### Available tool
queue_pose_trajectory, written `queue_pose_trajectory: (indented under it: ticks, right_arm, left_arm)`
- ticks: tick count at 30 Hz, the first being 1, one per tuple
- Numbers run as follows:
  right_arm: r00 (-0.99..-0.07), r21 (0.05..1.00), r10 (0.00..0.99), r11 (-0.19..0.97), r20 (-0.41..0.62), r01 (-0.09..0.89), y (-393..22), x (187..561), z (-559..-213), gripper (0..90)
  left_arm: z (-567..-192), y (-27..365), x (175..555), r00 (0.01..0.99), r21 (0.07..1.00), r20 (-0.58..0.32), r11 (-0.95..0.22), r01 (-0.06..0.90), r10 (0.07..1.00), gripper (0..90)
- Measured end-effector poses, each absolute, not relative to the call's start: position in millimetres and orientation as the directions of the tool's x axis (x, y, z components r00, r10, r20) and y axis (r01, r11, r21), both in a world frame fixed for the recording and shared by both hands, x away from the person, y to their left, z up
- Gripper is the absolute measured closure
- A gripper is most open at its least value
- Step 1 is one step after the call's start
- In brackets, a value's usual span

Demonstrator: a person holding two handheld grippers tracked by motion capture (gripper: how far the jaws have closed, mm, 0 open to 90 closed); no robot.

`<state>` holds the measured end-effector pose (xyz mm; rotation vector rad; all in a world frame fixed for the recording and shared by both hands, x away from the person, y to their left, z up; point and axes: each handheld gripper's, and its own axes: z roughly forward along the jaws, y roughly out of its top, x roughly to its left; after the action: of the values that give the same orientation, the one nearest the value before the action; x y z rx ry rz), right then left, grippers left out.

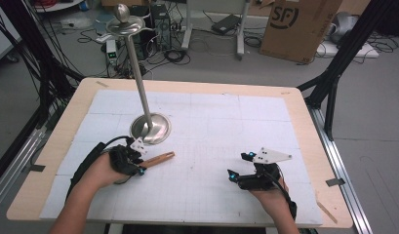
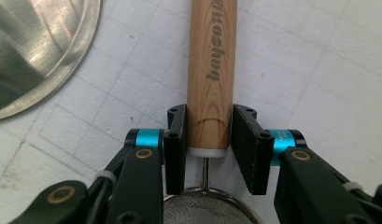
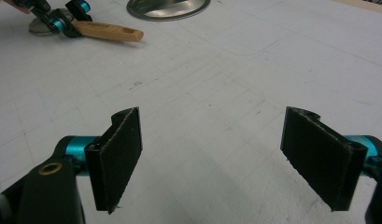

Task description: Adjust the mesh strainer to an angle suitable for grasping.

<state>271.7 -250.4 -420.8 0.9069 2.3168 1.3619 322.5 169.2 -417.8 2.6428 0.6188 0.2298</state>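
L grip: my left gripper (image 2: 208, 135) has its jaws around the strainer handle (image 2: 212, 70). Pads look to be touching the wood on both sides near the butt end, so I read it as clasped on the handle, not loose.
R grip: right gripper (image 3: 212, 154) spread wide, nothing btw the jaws, bare mat under it.
Item: small strainer w/ wood handle lying flat on the white mat (image 1: 211, 195), left-front part of the table, just beside the steel stand base (image 1: 149, 128) but apart from it.
Mesh: strainer mesh bowl (image 2: 209, 210) sits on my side, under the L gripper body, joined to the handle by a thin wire neck.
Long axis: handle runs straight away from the L claw, in line w/ it; in the high view it points right and slightly away from me, free end (image 1: 169, 155) toward table centre.
Nearer hand: L, already on it. R is well apart, across the mat.
Next (my guess): lift w/ L. Grip is at the mesh end, so the long handle may droop; the stand base is close on the left, so swing clear of it.
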Motion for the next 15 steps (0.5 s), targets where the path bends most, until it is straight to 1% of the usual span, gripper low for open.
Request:
queue_pose_trajectory:
  ticks: [4, 9, 11, 15]
  right_arm:
    - [-0.759, 0.859, 0.65, 0.359, 0.051, 0.365, -247.4, 271.9, -421.1, 19.6]
    - [-0.761, 0.859, 0.647, 0.36, 0.051, 0.363, -245.8, 273.0, -421.5, 19.6]
    - [-0.762, 0.858, 0.646, 0.36, 0.053, 0.366, -246.1, 273.5, -421.8, 19.6]
    - [-0.759, 0.859, 0.648, 0.355, 0.058, 0.369, -247.5, 273.5, -421.5, 19.6]
  left_arm:
    - [-415.8, 161.9, 322.9, 0.892, 0.384, 0.095, -0.843, 0.377, 0.442, 67.2]
    - [-414.1, 157.8, 323.9, 0.89, 0.351, 0.097, -0.852, 0.388, 0.446, 68.5]
    - [-414.2, 158.6, 323.9, 0.887, 0.356, 0.093, -0.847, 0.394, 0.452, 68.8]
    - [-416.6, 168.4, 322.0, 0.878, 0.426, 0.057, -0.807, 0.409, 0.475, 69.1]
